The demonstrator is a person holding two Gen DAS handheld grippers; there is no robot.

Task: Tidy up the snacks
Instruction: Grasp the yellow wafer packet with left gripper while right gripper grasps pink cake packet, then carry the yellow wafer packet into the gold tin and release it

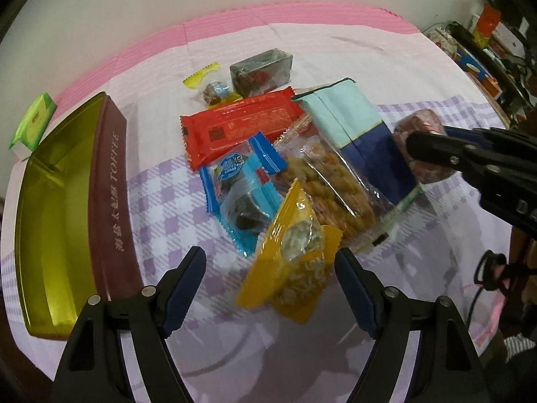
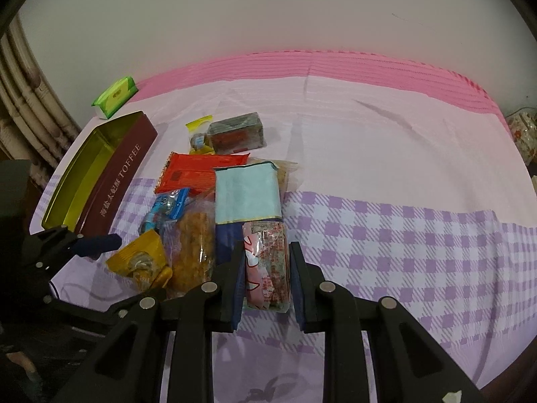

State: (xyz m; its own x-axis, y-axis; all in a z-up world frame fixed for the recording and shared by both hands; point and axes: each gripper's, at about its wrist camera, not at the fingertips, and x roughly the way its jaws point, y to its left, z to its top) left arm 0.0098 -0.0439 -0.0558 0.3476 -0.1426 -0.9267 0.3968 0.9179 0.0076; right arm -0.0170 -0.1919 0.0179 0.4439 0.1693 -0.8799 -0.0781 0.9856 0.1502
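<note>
A pile of snacks lies on the cloth: a red packet (image 1: 240, 126), a blue-wrapped snack (image 1: 240, 184), a yellow packet (image 1: 292, 255), a clear bag of fried snacks (image 1: 330, 181), a teal-and-navy box (image 1: 355, 127). My left gripper (image 1: 270, 265) is open, its fingers either side of the yellow packet. My right gripper (image 2: 266, 262) is shut on a pink-and-red snack packet (image 2: 268, 262), also visible in the left wrist view (image 1: 421, 144). An open gold-lined toffee tin (image 1: 57, 208) stands at the left, empty.
A dark wrapped block (image 1: 261, 70) and a small yellow-wrapped candy (image 1: 214, 89) lie behind the pile. A green tissue pack (image 1: 32, 122) sits beyond the tin. Cluttered shelves (image 1: 483, 43) stand at the far right. A wall runs behind the table.
</note>
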